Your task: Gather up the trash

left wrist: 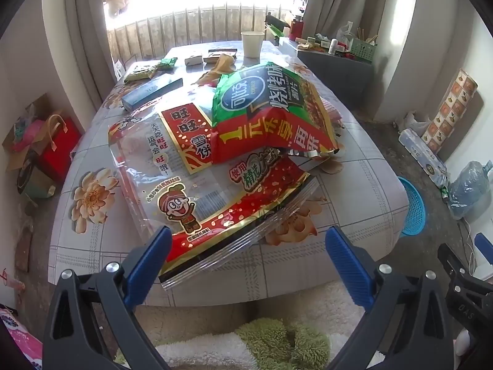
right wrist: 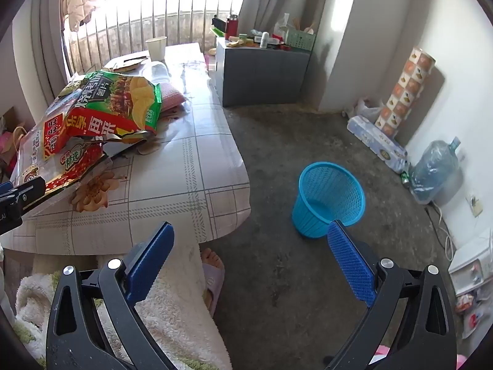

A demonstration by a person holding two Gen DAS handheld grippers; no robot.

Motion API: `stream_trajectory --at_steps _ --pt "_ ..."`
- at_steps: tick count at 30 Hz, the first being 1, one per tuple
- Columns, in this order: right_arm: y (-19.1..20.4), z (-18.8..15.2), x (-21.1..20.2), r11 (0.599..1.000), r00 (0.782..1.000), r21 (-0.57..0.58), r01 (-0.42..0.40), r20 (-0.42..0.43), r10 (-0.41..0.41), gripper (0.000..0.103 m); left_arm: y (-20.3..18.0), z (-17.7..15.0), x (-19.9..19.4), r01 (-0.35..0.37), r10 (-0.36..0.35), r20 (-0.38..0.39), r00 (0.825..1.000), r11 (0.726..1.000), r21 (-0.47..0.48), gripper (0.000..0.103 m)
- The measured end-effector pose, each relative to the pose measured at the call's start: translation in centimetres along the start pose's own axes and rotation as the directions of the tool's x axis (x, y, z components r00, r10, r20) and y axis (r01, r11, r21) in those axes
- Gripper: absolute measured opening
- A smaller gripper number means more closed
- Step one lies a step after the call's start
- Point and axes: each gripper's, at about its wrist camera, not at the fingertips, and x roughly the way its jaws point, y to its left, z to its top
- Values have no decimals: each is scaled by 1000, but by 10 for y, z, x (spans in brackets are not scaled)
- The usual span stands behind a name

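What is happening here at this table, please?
A person holds a claw in each hand to collect trash. Both are open and hold nothing. The left claw hovers at the near edge of a big clear snack bag, with a green and red chip bag lying on top of it. The right claw points toward the floor, where a blue basket stands beside the table.

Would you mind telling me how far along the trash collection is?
Nothing looks done: the blue basket on the floor appears empty. Nothing is in hand: the left tool and the right tool are open. Left: the chip bag, the rice cracker bag under it, and smaller wrappers beyond.
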Motion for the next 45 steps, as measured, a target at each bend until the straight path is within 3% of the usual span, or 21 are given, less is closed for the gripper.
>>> stream_trajectory --at_steps 45 --pt "0 0 -3 1000 1000 -7 7 9 -7 96 2 -3 1 10 -10 -16 1000 1000 -3 97"
